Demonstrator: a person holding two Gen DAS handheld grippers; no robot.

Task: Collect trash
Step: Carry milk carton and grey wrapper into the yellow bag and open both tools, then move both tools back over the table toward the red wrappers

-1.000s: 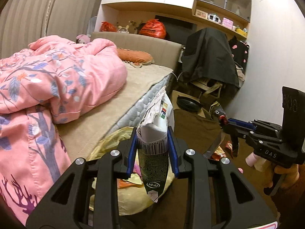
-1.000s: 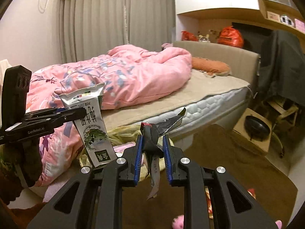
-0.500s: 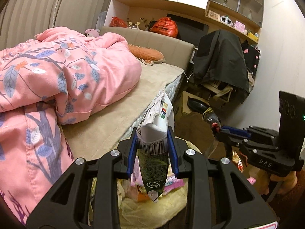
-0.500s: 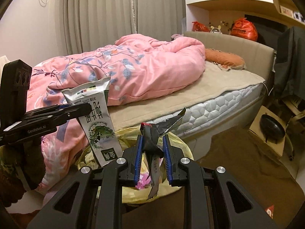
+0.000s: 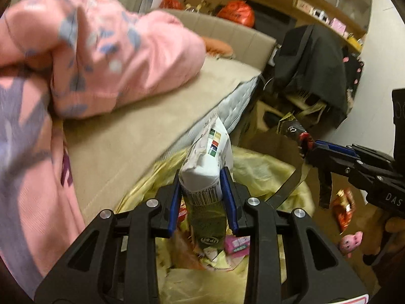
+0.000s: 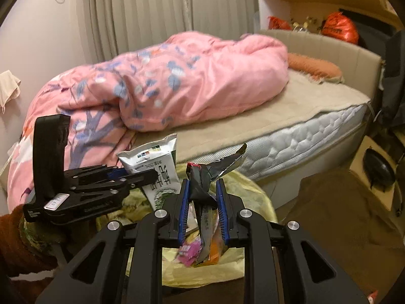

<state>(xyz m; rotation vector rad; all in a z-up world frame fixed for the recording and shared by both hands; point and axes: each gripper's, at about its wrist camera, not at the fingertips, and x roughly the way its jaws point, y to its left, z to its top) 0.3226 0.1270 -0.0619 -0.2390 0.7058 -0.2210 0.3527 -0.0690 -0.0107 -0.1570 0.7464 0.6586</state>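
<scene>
two wrappers held over a yellow bin bag beside the bed

a crumpled white and green snack pouch (image 5: 206,177) of glossy film is clamped between the blue pads of the left gripper (image 5: 201,197), whose jaws are narrowed onto it. a barcode, a strip of small colour squares and an oval logo are printed on the pouch; in the right wrist view large green chinese characters can be seen on its white face (image 6: 157,169), though they are too soft to be read with certainty. the letters "das" are moulded in white on the black body of the right gripper (image 5: 307,149) as seen from the left wrist.

a twisted dark foil wrapper with a silver inside and a red edge (image 6: 202,190) is pinched between the ridged blue pads of the right gripper (image 6: 201,202), the jaws being drawn close around it; a pointed flap of foil sticks out to the upper right.

both pieces are held just above the open mouth of a thin, wrinkled pale-yellow plastic bin bag (image 6: 255,197), in which pink and orange wrappers (image 6: 189,252) are already lying. the bag is set on the floor against a quilted grey-white mattress (image 6: 303,147) covered by a beige sheet, with a puffy pink floral quilt (image 6: 177,83) heaped on it. a small pink pig toy (image 5: 351,240) is seen on the brown floor nearby.
</scene>
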